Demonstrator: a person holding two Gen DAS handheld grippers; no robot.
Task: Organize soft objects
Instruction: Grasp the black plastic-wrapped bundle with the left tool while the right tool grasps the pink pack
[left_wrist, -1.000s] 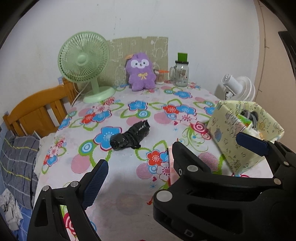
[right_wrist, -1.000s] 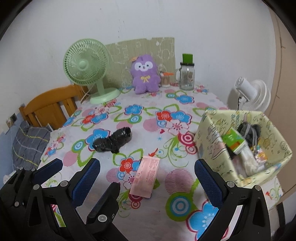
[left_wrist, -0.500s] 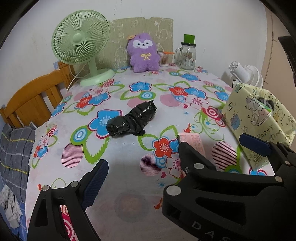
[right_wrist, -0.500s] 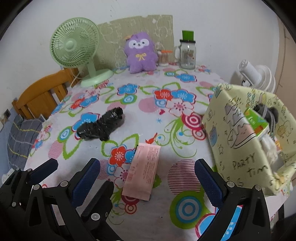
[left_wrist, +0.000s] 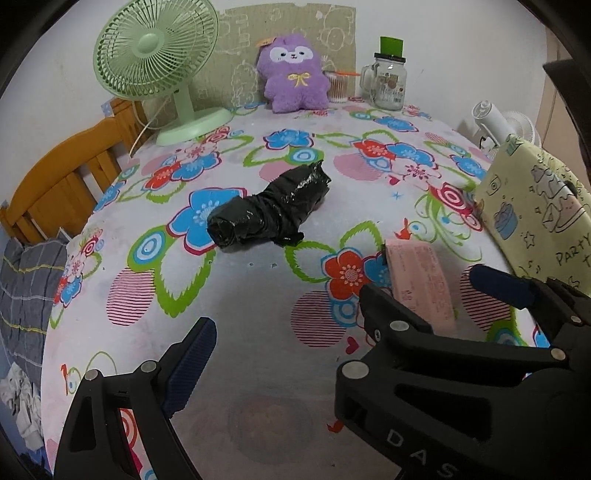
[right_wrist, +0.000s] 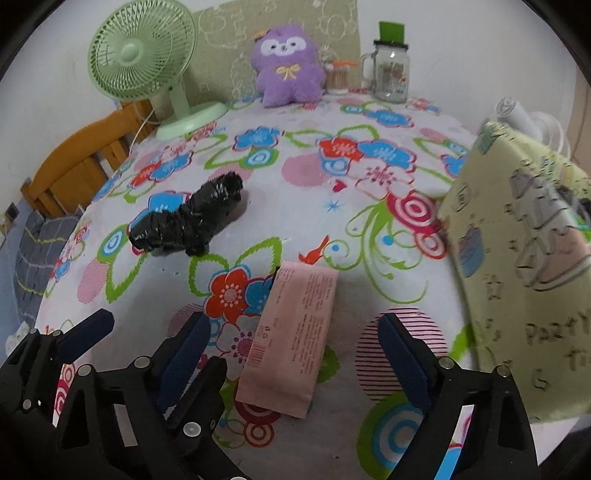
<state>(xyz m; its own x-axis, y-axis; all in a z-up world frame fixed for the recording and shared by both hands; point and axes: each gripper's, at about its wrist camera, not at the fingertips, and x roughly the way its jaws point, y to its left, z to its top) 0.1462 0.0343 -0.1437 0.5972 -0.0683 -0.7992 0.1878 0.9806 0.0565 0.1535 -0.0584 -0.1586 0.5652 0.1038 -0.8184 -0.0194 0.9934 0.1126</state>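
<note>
A black plastic-wrapped roll lies mid-table on the flowered cloth. A flat pink packet lies near the front. A purple plush toy sits at the back. A yellow-green paper box stands at the right. My right gripper is open, low over the pink packet, which lies between its fingers. My left gripper is open and empty, in front of the black roll.
A green desk fan stands at the back left. A glass jar with a green lid and a small cup of sticks stand at the back. A wooden chair is at the left, a white fan beyond the right edge.
Both grippers have moved forward and down toward the table. The pink packet now lies between the right gripper's fingers; the black roll is closer to the left gripper. Both stay open.
</note>
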